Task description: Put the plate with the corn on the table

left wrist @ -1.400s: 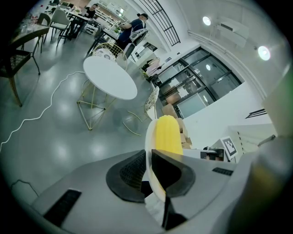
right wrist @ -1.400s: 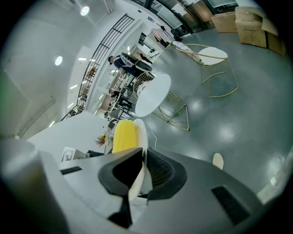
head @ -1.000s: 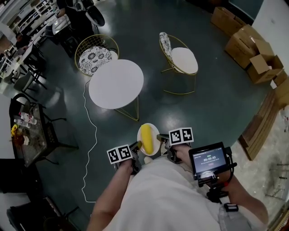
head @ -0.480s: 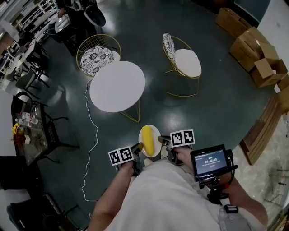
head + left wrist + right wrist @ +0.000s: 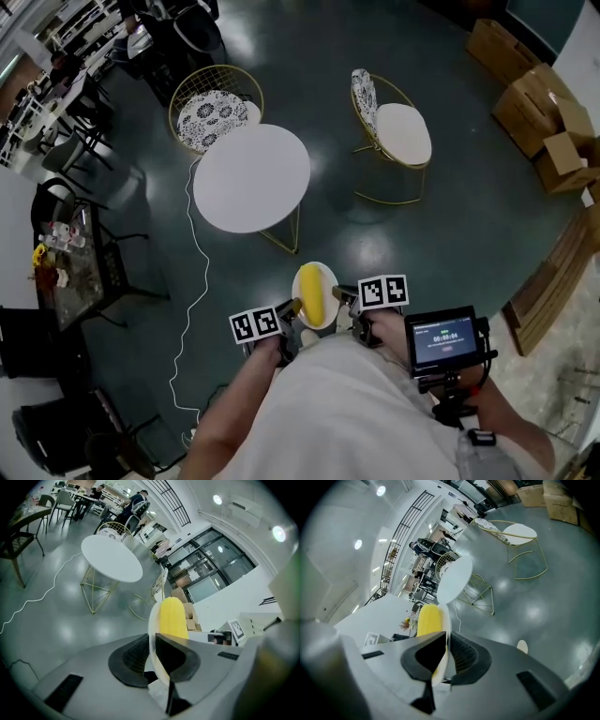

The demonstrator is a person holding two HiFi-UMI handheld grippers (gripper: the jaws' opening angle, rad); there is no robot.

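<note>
Our left tool and right tool clamp opposite rims of the round white plate. On it, the yellow corn cob points lengthwise toward the round white desk, with open dark floor between.

The head view is dim: the dark floor shows soft pale reflections, and only the white table reads bright. Shadows are faint. Both gripper views are brighter, lit by round ceiling lamps, with glare patches on the glossy floor. They bulge strongly and fall to black corners. The plate rim near the lens is blurred.
</note>
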